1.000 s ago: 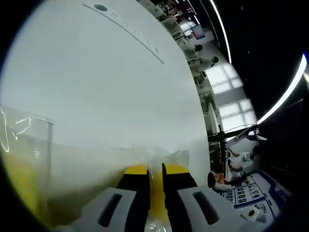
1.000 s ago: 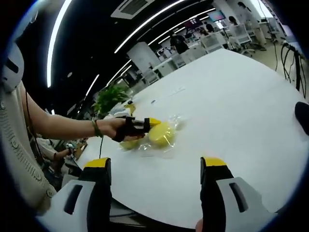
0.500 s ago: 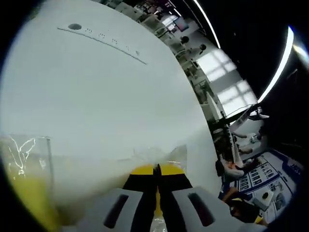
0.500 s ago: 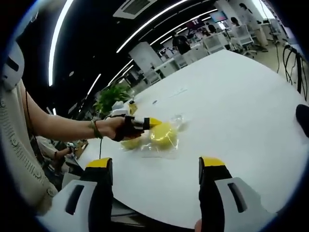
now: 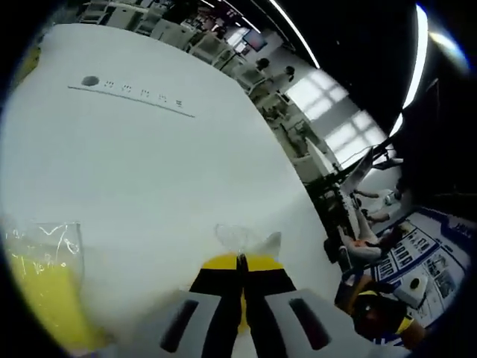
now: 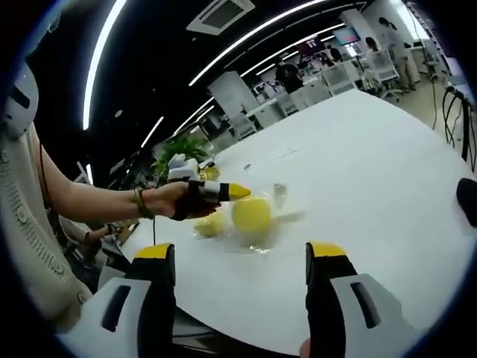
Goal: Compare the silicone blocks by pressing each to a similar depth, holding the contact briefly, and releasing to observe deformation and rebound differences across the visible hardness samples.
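In the right gripper view a round yellow silicone block [image 6: 251, 213] sits inside a clear plastic bag [image 6: 277, 195] on the white table [image 6: 373, 156]. A second, smaller yellow block [image 6: 211, 224] lies just left of it. A hand holds my left gripper [image 6: 232, 192] there, its yellow tips against the top of the bag. In the left gripper view my left gripper [image 5: 241, 262] is shut, with the clear bag's edge [image 5: 244, 239] pinched at its tips and a thin yellow strip between the jaws. Another bagged yellow block [image 5: 39, 294] shows at the lower left. My right gripper [image 6: 241, 252] stands open, nearer than the blocks.
A black object [image 6: 466, 200] lies at the table's right edge. A small dark disc [image 5: 89, 80] and a printed line [image 5: 145, 95] mark the far tabletop. A potted plant [image 6: 179, 148], desks and chairs stand beyond the table.
My left gripper's jaws went from slightly apart to shut on the bag. The left gripper view has tilted. The bagged block in the right gripper view looks slightly raised.
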The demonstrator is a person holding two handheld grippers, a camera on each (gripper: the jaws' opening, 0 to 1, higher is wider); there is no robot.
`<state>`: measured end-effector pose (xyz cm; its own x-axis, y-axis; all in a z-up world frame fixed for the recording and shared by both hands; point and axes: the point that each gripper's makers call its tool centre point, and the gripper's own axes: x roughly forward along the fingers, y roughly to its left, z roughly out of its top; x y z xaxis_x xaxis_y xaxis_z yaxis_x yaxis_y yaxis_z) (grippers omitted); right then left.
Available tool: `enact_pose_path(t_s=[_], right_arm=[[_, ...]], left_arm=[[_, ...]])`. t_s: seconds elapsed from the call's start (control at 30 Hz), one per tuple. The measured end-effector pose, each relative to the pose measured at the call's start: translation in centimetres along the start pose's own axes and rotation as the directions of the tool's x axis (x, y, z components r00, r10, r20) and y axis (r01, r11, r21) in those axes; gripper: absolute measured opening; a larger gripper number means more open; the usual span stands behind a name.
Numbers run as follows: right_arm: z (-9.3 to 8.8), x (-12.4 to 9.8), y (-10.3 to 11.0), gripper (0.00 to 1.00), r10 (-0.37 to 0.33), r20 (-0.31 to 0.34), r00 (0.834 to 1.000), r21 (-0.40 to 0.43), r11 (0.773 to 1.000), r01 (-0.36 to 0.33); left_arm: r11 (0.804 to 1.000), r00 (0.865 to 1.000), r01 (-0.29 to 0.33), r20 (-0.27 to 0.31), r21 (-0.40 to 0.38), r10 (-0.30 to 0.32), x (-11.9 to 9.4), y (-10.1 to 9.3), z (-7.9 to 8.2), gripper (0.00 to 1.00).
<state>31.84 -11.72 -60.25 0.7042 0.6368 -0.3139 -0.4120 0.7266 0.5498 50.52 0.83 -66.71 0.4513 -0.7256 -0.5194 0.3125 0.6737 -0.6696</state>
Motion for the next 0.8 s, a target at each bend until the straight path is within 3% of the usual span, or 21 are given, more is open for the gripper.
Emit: enact_pose_path(t_s=[0.17, 0.5, 0.63, 0.7, 0.8], right_arm=[[0.0, -0.3, 0.8, 0.64, 0.01, 0.006, 1.0, -0.01, 1.0, -0.01], [0.7, -1.0, 2.2, 0.63, 0.023, 0.016, 1.0, -0.056, 0.998, -0.022], [0.9, -1.0, 3.2, 0.63, 0.038, 0.021, 0.999, -0.081, 0.996, -0.036], [1.0, -0.8, 3.6, 0.64, 0.046, 0.02, 0.999, -0.093, 0.995, -0.044], [1.1, -0.6, 4.3, 0.64, 0.063, 0.01, 0.998, -0.119, 0.991, -0.061]], left_arm=[[0.995, 1.0, -0.007, 0.003, 0.099, 0.007, -0.8, -1.5, 0.5, 0.0], [0.982, 1.0, 0.014, 0.016, 0.189, -0.018, -3.3, -4.4, 0.2, 0.0], [0.958, 1.0, -0.015, 0.014, 0.287, 0.011, -4.9, -4.7, 0.0, 0.0], [0.937, 1.0, -0.026, 0.004, 0.349, 0.026, -5.6, -4.8, -0.1, 0.0], [0.935, 1.0, -0.023, 0.02, 0.353, 0.017, -6.9, -5.3, 0.1, 0.0]])
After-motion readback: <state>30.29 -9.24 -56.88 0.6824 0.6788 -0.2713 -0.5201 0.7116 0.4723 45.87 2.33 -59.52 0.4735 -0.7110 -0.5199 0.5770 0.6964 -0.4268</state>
